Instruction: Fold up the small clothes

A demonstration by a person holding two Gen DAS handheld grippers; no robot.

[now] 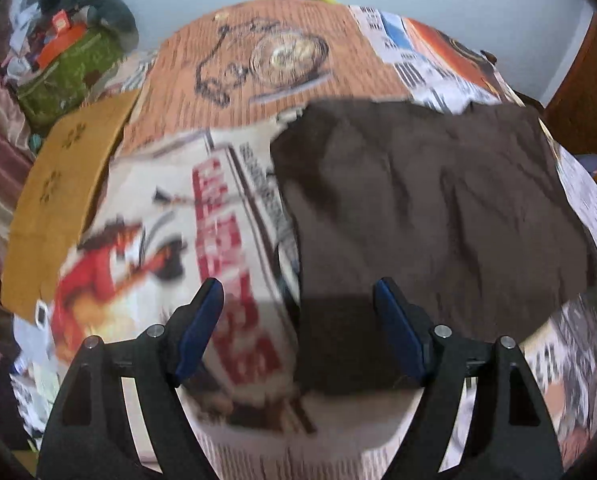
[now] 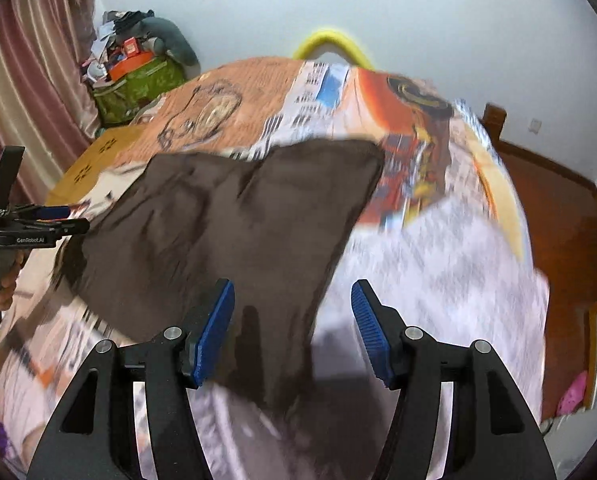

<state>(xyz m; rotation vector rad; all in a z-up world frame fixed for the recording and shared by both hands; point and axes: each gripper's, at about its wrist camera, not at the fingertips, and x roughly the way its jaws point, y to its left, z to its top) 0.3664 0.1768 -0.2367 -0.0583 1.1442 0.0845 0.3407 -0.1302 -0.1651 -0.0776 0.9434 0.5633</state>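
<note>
Your brown cloth [image 1: 430,216] lies spread flat on the newspaper-covered bench [image 1: 234,80], creased, reaching from the centre toward three o'clock in the left wrist view. Your left hand-held gripper [image 1: 298,292] hangs released above the cloth's near left edge, pads apart with nothing pinched between them. Your right hand-held gripper [image 2: 292,294] is also released, poised over the cloth's near corner at six o'clock. A green bag [image 2: 138,84] piled with clutter sits at ten o'clock.
</note>
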